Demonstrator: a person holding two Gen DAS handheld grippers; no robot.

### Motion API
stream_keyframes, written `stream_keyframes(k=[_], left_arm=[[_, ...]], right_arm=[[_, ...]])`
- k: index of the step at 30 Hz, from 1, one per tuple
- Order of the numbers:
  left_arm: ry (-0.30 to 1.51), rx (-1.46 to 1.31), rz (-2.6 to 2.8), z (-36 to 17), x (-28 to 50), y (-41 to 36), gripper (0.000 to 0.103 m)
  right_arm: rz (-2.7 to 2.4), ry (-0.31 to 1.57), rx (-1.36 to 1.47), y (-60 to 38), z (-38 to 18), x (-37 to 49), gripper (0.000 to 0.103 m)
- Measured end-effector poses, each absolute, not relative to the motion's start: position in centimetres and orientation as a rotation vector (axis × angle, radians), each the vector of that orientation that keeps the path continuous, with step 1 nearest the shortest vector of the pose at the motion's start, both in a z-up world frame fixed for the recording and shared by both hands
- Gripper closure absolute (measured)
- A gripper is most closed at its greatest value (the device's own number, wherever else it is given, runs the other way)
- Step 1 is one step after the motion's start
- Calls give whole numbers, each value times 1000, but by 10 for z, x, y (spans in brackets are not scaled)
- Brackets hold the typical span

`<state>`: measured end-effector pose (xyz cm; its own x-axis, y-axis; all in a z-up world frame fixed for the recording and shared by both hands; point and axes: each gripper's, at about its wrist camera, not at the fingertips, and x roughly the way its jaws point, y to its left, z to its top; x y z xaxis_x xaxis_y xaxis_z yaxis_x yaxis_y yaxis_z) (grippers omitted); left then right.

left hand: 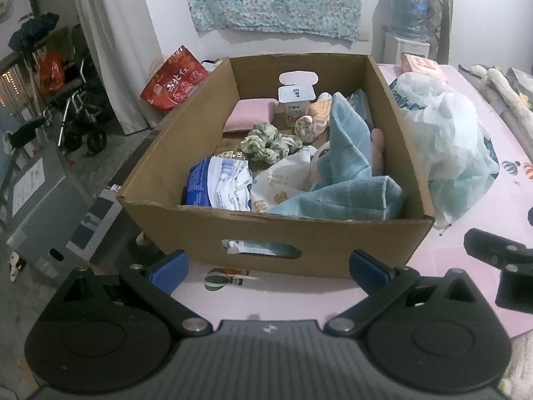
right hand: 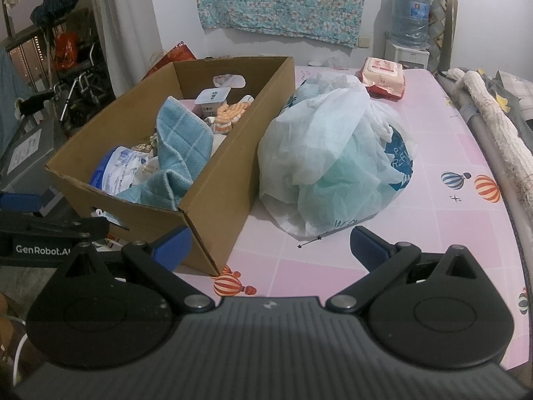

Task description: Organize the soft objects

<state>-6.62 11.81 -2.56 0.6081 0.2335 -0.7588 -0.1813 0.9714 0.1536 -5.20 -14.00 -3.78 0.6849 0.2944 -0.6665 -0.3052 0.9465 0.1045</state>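
Cardboard fills our left view — one open cardboard box [left hand: 276, 233] stands just ahead of our left gripper [left hand: 268, 266], whose jaws are spread wide and hold nothing. Inside we count one blue towel [left hand: 346, 180], one green scrunchie [left hand: 266, 141], one pink sponge [left hand: 250, 115] and one yogurt cup [left hand: 294, 100]. Ahead of our right gripper [right hand: 269, 245], likewise spread and empty, one plastic bag [right hand: 333, 153] sits beside the box — one wet-wipes pack [right hand: 383, 75] lies beyond.
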Motion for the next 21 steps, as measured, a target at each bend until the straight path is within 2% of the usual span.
stream_keyframes(k=[21], left_arm=[[912, 55, 233, -32, -64, 124, 0]], right_arm=[[328, 767, -32, -133, -39, -45, 1]])
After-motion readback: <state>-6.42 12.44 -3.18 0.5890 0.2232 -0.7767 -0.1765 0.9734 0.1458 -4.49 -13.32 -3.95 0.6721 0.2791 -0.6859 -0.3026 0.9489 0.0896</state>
